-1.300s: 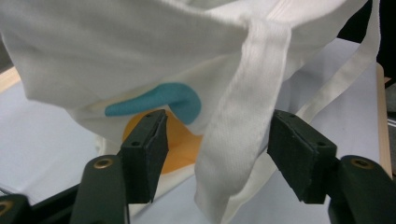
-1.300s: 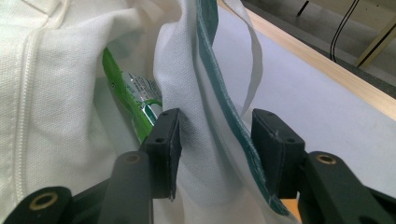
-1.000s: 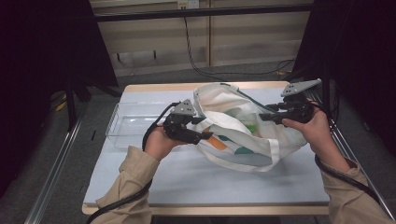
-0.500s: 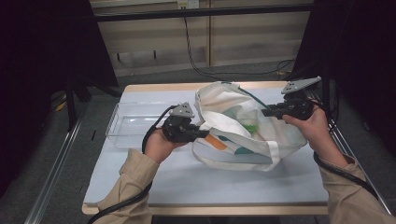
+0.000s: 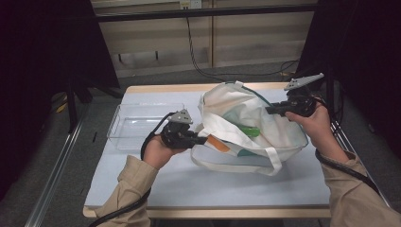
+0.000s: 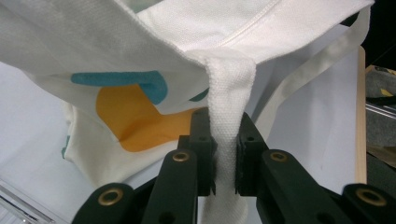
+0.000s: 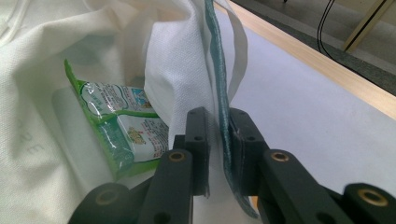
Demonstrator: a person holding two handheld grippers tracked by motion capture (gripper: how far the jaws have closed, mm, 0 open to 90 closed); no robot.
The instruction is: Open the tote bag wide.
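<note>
A white cloth tote bag (image 5: pixel 236 106) with teal and orange patches lies on the table. My left gripper (image 5: pixel 203 140) holds it at the left side. In the left gripper view the jaws (image 6: pixel 224 128) have just been closing and now pinch the white strap (image 6: pixel 231 88). At the bag's right side, my right gripper (image 5: pixel 268 109) has also just been closing. Its jaws (image 7: pixel 217 119) clamp the teal-edged rim (image 7: pixel 215 56). A green snack packet (image 7: pixel 116 123) lies inside the bag and peeks out in the high view (image 5: pixel 248 131).
A clear plastic tray (image 5: pixel 137 124) stands on the pale table (image 5: pixel 213 189) to the left of the bag. The table's wooden far edge (image 7: pixel 327 60) runs behind the bag. Dark frames and cables stand beyond.
Both hands stay almost where they were. The bag's cloth has shifted a little between the two grippers, and its mouth stands slightly more open.
</note>
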